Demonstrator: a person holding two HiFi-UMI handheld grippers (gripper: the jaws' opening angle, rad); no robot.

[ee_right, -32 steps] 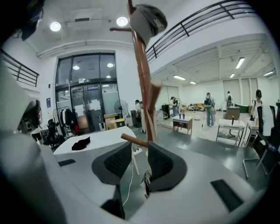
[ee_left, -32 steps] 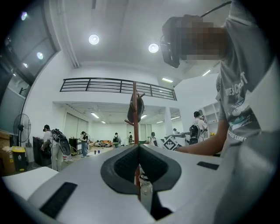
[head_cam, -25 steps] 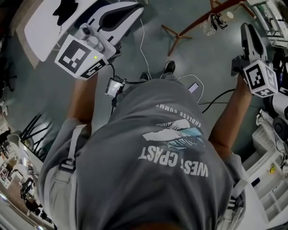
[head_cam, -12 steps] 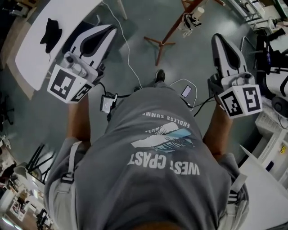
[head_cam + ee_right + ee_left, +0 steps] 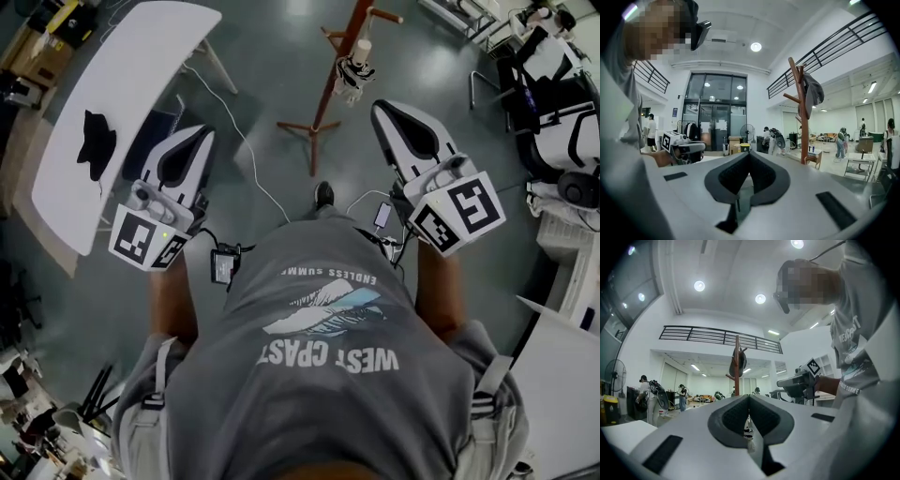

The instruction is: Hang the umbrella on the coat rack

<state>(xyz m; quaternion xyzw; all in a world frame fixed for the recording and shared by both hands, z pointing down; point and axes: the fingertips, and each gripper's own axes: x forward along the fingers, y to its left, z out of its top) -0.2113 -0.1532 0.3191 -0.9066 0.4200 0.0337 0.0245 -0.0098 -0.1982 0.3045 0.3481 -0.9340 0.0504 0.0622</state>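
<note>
Well — upright, reddish-brown coat rack (image 5: 323, 108)

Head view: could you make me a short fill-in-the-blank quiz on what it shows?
1. The left gripper and right gripper both have their jaws ___, with nothing between them.
2. The coat rack stands on the ___.
3. A black thing lies on the white ___ at the left.
Missing words: shut; floor; table.

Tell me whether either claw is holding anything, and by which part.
Nothing is held. The left claw and the right claw are both shut, with nothing between their jaws.
</note>
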